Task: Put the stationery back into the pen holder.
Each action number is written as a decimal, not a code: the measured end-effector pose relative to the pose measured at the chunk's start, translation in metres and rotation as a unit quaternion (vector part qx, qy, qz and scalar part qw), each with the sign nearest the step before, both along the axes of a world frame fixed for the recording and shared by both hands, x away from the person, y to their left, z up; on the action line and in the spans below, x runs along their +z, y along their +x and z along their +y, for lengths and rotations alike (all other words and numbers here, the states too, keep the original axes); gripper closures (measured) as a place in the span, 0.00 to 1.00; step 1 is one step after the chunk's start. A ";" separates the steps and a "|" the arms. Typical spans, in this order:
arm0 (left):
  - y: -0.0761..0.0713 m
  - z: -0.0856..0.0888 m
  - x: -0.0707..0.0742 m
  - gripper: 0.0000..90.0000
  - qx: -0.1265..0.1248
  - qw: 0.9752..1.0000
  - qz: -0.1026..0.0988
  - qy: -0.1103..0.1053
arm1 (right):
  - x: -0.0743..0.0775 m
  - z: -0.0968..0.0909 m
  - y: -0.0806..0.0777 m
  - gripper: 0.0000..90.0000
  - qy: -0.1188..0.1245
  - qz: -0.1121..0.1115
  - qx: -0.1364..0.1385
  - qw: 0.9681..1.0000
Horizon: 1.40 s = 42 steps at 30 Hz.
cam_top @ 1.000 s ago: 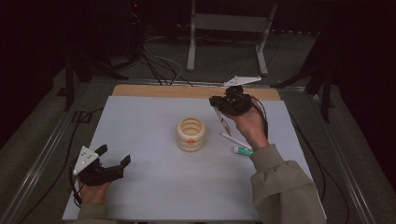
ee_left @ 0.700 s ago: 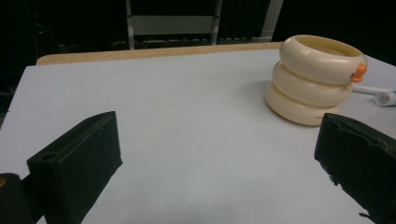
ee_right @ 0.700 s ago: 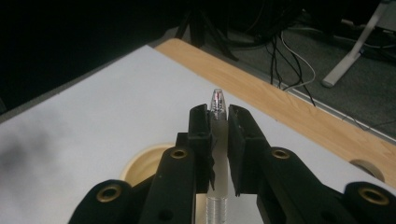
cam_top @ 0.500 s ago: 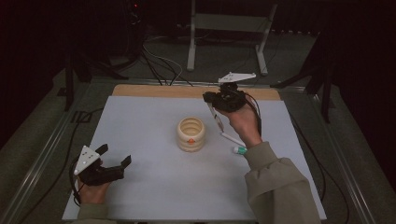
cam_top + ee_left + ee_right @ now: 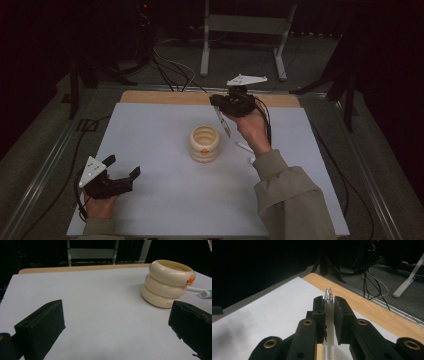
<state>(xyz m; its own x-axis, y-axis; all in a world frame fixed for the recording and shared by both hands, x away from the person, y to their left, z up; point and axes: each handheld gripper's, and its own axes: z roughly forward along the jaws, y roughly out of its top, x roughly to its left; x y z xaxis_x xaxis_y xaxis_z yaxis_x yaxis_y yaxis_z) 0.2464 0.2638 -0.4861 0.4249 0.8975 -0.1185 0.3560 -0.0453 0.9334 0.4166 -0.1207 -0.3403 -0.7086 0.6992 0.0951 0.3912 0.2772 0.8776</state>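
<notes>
Two black jaws of the right gripper (image 5: pixel 328 302) clamp a clear pen (image 5: pixel 328 315), raised above the table's far edge. Just below stands the cream ringed holder (image 5: pixel 204 143); tipping the pen upright over its mouth before lowering should help. Left gripper (image 5: pixel 120 174) rests wide apart, empty, near the front-left corner.

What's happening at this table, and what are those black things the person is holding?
A person sits at a white table with a gripper in each hand. The right gripper is shut on a clear pen and holds it up in the air, behind a cream ringed cup. The left gripper rests open near the front left, holding nothing. A toothpaste tube lies on the table beyond the cup.
</notes>
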 end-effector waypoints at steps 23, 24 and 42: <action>0.000 0.000 -0.001 0.01 -0.002 1.000 0.001 -0.001 | -0.017 0.033 0.005 0.89 0.020 -0.015 -0.002 1.000; 0.000 0.000 -0.001 0.01 -0.002 1.000 0.001 0.000 | -0.018 0.034 0.004 0.89 0.020 -0.017 -0.002 1.000; 0.000 0.000 -0.001 0.01 -0.001 1.000 0.000 0.000 | -0.040 0.044 0.004 0.89 0.007 -0.010 0.002 1.000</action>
